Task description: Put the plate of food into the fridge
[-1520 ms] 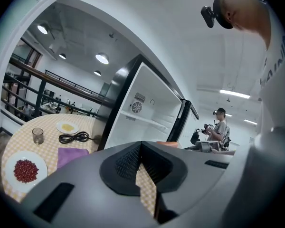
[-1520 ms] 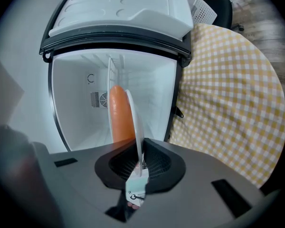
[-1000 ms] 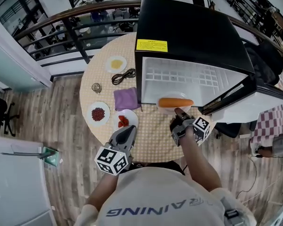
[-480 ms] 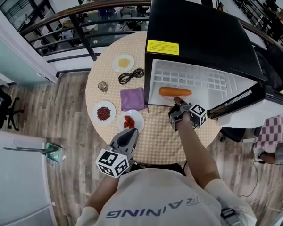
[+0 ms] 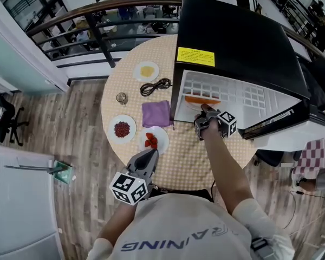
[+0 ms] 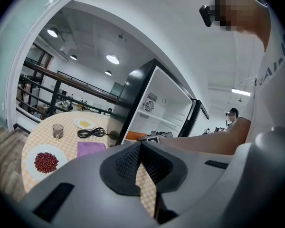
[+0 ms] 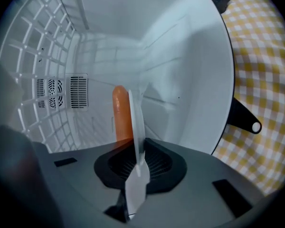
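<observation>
A white plate [image 7: 134, 120] with a long orange piece of food [image 5: 202, 99] sits edge-on between the pads of my right gripper [image 5: 205, 111], which is shut on the plate's rim. The jaws have just eased open a little, with the rim still between them. Plate and gripper [image 7: 137, 158] reach into the open black fridge [image 5: 233, 31]; its white inner wall [image 7: 180, 56] and wire shelf surround the plate. My left gripper [image 5: 146, 157] hangs shut and empty [image 6: 141, 148] near the front edge of the round checked table [image 5: 189, 156].
On the table lie a plate of red beans [image 5: 122, 129], a plate with red fruit [image 5: 154, 140], a purple cloth [image 5: 157, 112], a black cable [image 5: 156, 85], a small glass [image 5: 121, 97] and a plate of yellow food [image 5: 146, 70]. The fridge door [image 5: 284, 118] stands open at right.
My right gripper has carried the plate forward from the table's edge into the fridge opening, so the food is now partly hidden under the fridge top. The left gripper has stayed put.
</observation>
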The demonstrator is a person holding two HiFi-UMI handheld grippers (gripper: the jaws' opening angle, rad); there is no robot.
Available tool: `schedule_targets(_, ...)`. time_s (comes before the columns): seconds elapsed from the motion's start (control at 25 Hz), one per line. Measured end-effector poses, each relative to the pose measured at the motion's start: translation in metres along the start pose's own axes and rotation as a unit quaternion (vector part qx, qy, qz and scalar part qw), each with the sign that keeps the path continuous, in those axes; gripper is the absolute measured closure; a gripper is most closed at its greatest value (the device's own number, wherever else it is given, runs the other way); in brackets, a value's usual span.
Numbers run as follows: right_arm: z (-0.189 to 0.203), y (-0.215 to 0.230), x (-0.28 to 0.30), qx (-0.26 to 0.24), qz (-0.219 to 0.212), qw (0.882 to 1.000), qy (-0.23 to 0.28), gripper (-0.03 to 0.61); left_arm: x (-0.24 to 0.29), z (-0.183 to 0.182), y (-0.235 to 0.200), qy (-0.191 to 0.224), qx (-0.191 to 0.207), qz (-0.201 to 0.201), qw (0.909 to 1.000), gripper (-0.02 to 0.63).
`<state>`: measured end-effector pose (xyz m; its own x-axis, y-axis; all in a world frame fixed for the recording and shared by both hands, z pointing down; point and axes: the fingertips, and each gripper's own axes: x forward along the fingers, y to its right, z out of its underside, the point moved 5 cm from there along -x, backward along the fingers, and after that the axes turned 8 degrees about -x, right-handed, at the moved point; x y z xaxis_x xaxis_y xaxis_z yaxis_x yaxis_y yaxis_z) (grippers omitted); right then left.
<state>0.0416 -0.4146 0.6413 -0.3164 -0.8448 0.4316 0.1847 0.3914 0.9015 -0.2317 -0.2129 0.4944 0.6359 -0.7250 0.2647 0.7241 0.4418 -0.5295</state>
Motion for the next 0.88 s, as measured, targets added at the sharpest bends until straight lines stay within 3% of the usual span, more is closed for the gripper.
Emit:
schedule_targets(0.16, -0.001, 0.000, 0.006, -0.029, 0.022, 0.999, -0.004, 0.523, 0.002, 0.001, 0.003, 0.000, 0.000, 0.004, 1.0000, 0.606)
schedule_targets(0.44, -0.004, 0.000, 0.011, -0.041, 0.007, 0.999, -0.021, 0.523, 0.002, 0.005, 0.008, -0.003, -0.001, 0.007, 1.0000, 0.606)
schedule_targets(0.64, -0.003, -0.009, 0.010, -0.118, -0.008, 0.991, -0.056, 0.502, 0.003, 0.005, 0.010, -0.007, 0.003, 0.009, 0.9999, 0.606)
schedule_targets(0.88, 0.002, -0.020, 0.009, -0.222, -0.016, 0.971, -0.086, 0.420, 0.003, 0.008, 0.009, -0.013, -0.002, 0.006, 0.9999, 0.606)
